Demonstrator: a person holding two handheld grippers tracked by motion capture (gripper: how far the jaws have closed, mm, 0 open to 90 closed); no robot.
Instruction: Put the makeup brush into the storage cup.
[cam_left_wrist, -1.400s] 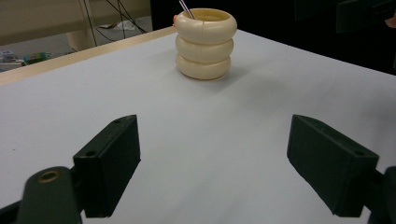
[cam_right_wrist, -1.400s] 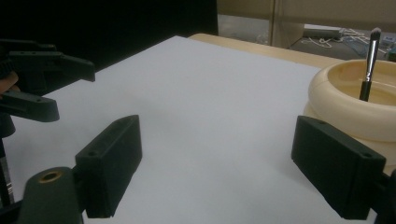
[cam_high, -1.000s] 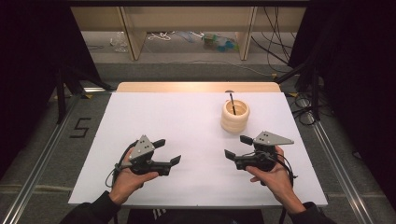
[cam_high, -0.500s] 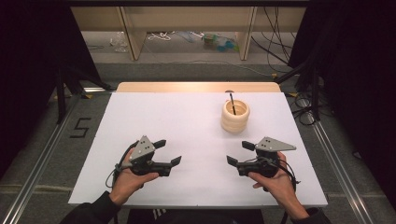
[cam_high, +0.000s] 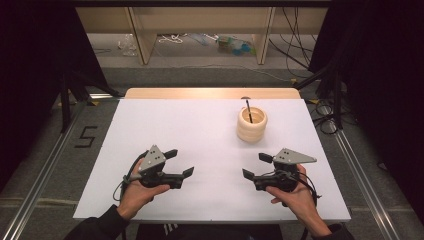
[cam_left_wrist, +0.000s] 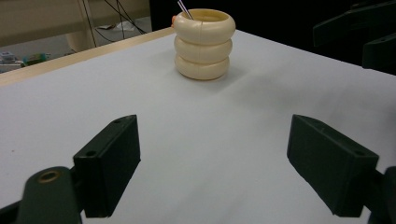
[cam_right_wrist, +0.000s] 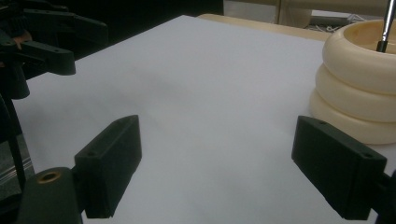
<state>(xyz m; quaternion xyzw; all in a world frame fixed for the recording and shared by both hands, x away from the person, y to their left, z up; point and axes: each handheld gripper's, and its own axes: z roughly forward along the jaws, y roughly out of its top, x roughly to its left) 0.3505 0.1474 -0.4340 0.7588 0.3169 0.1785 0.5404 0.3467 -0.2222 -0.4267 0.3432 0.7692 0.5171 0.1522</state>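
Item 1, ribbed cream holder: a pot shaped like three stacked rings, upright on the white table, toward the far right quarter and well apart from both grippers. It stands clear of the table edges, which by my reading leaves open approach from either side.

Item 2, thin dark stick: stands in the holder, leaning against the rim with its small rounded end above the mouth. Whether it is a brush, a pen or a stirrer cannot be told. The lean is simply how a loose rod rests in a wide cup; the upper part is the free part for a pinch.

Item 3, left gripper: held low over the near left of the table, jaws spread wide with nothing between them. Its own view looks straight at the holder across bare table, so it seems aimed and ready, not engaged.

Item 4, right gripper: held low at the near right, jaws likewise spread and empty. It is the nearer of the two to the holder, which sits close beside its right-hand pad in its own view, suggesting this hand is the likelier one to reach first
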